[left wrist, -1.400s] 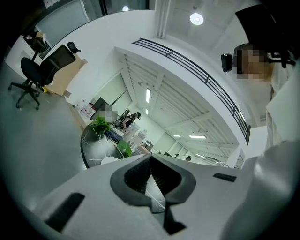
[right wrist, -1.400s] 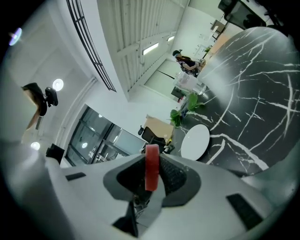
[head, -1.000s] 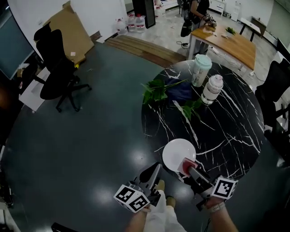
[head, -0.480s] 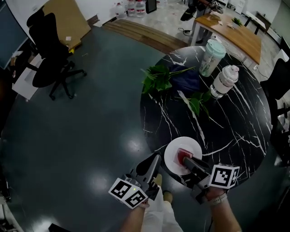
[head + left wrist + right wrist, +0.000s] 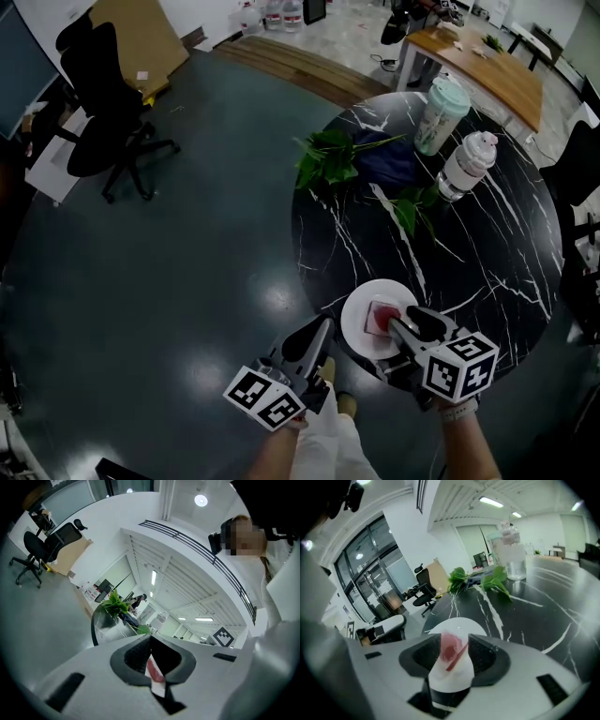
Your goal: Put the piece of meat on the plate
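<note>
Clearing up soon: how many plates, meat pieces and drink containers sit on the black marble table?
White round plate: 1
Red piece of meat: 1
Drink containers: 2 (mint-lidded cup, clear plastic bottle)
Total: 4

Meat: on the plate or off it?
On. Head view shows the meat lying on the white plate, at the right gripper, whose jaws are opening.

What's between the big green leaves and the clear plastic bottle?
A dark blue cloth lies between the green leaves and the clear plastic bottle; the head view shows it.
</note>
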A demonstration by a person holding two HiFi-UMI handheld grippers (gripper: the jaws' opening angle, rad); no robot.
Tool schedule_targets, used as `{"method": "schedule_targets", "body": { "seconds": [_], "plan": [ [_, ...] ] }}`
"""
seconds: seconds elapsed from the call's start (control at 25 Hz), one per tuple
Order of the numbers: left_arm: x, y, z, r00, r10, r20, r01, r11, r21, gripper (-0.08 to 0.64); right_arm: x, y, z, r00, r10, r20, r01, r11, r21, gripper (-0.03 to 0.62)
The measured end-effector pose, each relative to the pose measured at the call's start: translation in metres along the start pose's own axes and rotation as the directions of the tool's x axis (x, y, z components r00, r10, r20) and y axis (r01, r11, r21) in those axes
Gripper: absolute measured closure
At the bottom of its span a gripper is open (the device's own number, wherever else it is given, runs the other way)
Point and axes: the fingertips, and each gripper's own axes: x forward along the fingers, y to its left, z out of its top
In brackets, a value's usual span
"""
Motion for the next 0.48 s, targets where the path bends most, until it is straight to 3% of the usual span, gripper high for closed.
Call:
{"method": "schedule_targets", "body": {
  "seconds": [0.12,0.48],
  "plan": [
    [0.000,-0.007,0.003,1.000,-0.006,0.001,0.006,1.000,0.013,0.551,-0.013,0.000,0.013,0.997,-0.009,0.078,0.010,1.000,-0.014,0.420],
    [-0.011,-0.057,0.029,0.999,-0.035,0.003,0.035,0.997,0.062,0.551,-0.064,0.048,0.018,0.978,0.145,0.148,-0.146,0.989,-0.006,0.422]
  ]
}}
